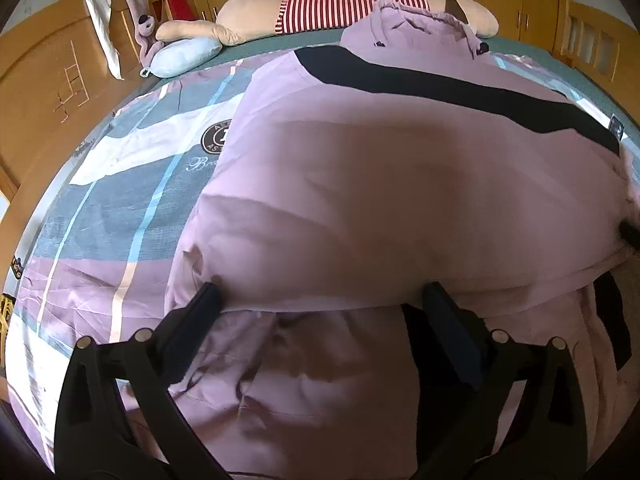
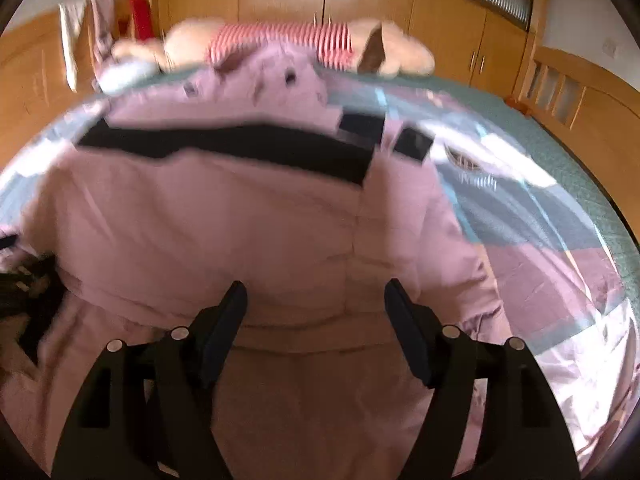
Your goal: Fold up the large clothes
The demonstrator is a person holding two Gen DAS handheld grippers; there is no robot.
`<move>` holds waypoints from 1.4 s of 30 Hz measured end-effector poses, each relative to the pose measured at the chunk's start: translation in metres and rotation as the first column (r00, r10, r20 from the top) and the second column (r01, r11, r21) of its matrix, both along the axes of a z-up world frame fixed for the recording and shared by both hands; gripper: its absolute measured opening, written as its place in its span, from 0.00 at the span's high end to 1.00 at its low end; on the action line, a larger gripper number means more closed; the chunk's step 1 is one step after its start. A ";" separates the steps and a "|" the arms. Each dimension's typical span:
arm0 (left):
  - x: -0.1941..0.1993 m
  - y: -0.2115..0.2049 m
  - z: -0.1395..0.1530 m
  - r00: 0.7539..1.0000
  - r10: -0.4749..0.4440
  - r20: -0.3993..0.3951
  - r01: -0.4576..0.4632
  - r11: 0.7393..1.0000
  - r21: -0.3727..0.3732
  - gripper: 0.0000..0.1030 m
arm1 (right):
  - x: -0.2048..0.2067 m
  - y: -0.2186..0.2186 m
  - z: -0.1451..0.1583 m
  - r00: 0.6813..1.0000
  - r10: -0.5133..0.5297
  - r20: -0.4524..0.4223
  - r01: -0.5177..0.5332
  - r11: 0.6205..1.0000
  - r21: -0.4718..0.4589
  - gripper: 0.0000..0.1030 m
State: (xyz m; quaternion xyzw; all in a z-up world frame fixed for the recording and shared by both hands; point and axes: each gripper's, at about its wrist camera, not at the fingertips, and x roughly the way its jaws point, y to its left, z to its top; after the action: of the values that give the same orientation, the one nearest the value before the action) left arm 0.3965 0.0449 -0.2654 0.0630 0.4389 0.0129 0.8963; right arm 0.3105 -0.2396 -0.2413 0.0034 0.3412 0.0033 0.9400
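Observation:
A large pink padded jacket (image 1: 400, 184) with a black band across the chest and a hood at the far end lies spread on the bed; it also shows in the right wrist view (image 2: 224, 220). My left gripper (image 1: 320, 296) is open, its fingers wide apart over the jacket's near hem at the left side. My right gripper (image 2: 316, 296) is open, its fingers spread over the hem on the jacket's right side. Neither holds cloth. The right wrist view is blurred.
The bed has a patterned blue, white and pink quilt (image 1: 120, 184). A big plush toy in a red striped shirt (image 1: 344, 8) and a blue pillow (image 1: 184, 56) lie at the far edge. Wooden wardrobes (image 2: 440, 20) and a headboard (image 1: 44, 92) surround the bed.

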 end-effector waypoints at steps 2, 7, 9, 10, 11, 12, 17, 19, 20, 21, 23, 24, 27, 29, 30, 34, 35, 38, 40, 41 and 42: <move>0.001 -0.001 -0.001 1.000 0.000 0.000 0.000 1.000 0.003 0.02 | 0.000 0.002 0.007 0.999 0.030 0.031 -0.030 0.999 0.017 0.30; 0.000 0.000 -0.001 1.000 -0.002 0.007 0.002 1.000 -0.008 0.02 | 0.027 0.006 -0.025 0.990 0.047 -0.131 -0.046 0.999 0.014 0.29; 0.000 0.000 -0.001 1.000 -0.001 0.013 0.002 1.000 -0.008 0.02 | 0.025 0.006 -0.024 0.991 0.047 -0.126 -0.045 0.999 0.017 0.29; 0.000 -0.001 -0.002 1.000 -0.002 0.015 0.002 1.000 -0.003 0.02 | 0.025 0.008 -0.024 0.991 0.045 -0.124 -0.044 0.999 0.011 0.28; -0.001 -0.001 -0.002 1.000 -0.001 0.016 0.001 1.000 -0.001 0.02 | 0.024 0.010 -0.025 0.992 0.042 -0.121 -0.043 0.999 -0.004 0.27; -0.001 -0.001 -0.002 1.000 -0.001 0.017 0.001 1.000 0.000 0.02 | 0.023 0.012 -0.026 0.992 0.039 -0.118 -0.041 0.999 -0.014 0.26; -0.001 -0.003 -0.005 1.000 -0.003 0.012 0.003 1.000 0.013 0.02 | 0.021 0.008 -0.030 0.994 0.040 -0.107 -0.039 0.999 0.009 0.17; 0.001 -0.002 -0.009 1.000 -0.012 0.004 0.012 1.000 0.008 0.02 | 0.023 0.003 -0.033 0.994 0.045 -0.099 -0.042 0.999 0.035 0.12; 0.001 -0.001 -0.011 1.000 -0.018 0.008 0.019 1.000 -0.008 0.02 | 0.022 0.001 -0.035 0.995 0.048 -0.088 -0.044 0.998 0.047 0.11; 0.002 0.003 -0.013 1.000 -0.019 0.010 0.019 0.999 -0.037 0.02 | 0.021 0.001 -0.035 0.995 0.047 -0.085 -0.043 0.998 0.050 0.09; 0.003 0.007 -0.015 1.000 -0.013 0.014 0.014 0.997 -0.075 0.02 | 0.021 0.001 -0.037 0.996 0.041 -0.082 -0.037 0.998 0.052 0.07; 0.003 0.007 -0.015 1.000 -0.009 0.019 0.011 0.997 -0.078 0.02 | 0.020 0.000 -0.037 0.996 0.039 -0.082 -0.035 0.998 0.052 0.06; 0.002 0.005 -0.017 1.000 -0.002 0.031 0.004 0.998 -0.063 0.02 | 0.021 0.001 -0.037 0.996 0.035 -0.084 -0.031 0.998 0.054 0.04; 0.003 0.006 -0.017 1.000 -0.003 0.026 0.004 0.998 -0.070 0.02 | 0.021 0.000 -0.037 0.996 0.037 -0.086 -0.032 0.998 0.055 0.01; 0.003 0.006 -0.017 1.000 -0.003 0.023 0.005 0.997 -0.075 0.02 | 0.020 0.000 -0.037 0.996 0.037 -0.086 -0.033 0.998 0.057 0.01; 0.004 0.006 -0.017 1.000 -0.004 0.018 0.005 0.998 -0.069 0.02 | 0.020 -0.003 -0.036 0.996 0.039 -0.086 -0.033 0.997 0.076 0.01; 0.004 0.006 -0.017 1.000 -0.004 0.017 0.005 0.998 -0.067 0.02 | 0.020 -0.004 -0.036 0.996 0.039 -0.085 -0.032 0.996 0.081 0.01; 0.004 0.005 -0.016 1.000 -0.004 0.018 0.006 0.998 -0.067 0.02 | 0.019 -0.003 -0.036 0.996 0.036 -0.087 -0.029 0.996 0.080 0.01; 0.004 0.005 -0.016 1.000 -0.004 0.020 0.006 0.998 -0.070 0.02 | 0.020 -0.004 -0.036 0.995 0.036 -0.089 -0.029 0.996 0.078 0.01; 0.004 0.006 -0.016 1.000 -0.004 0.021 0.005 0.997 -0.072 0.02 | 0.021 -0.004 -0.036 0.995 0.036 -0.092 -0.029 0.996 0.080 0.01; 0.004 0.006 -0.016 1.000 -0.004 0.022 0.006 0.997 -0.073 0.02 | 0.021 -0.004 -0.037 0.995 0.036 -0.094 -0.028 0.996 0.081 0.01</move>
State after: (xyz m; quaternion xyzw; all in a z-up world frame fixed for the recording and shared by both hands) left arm 0.4001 0.0508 -0.2816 0.0313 0.4292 -0.0047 0.9026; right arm 0.3317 -0.2436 -0.2780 0.0354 0.3852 0.0318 0.9216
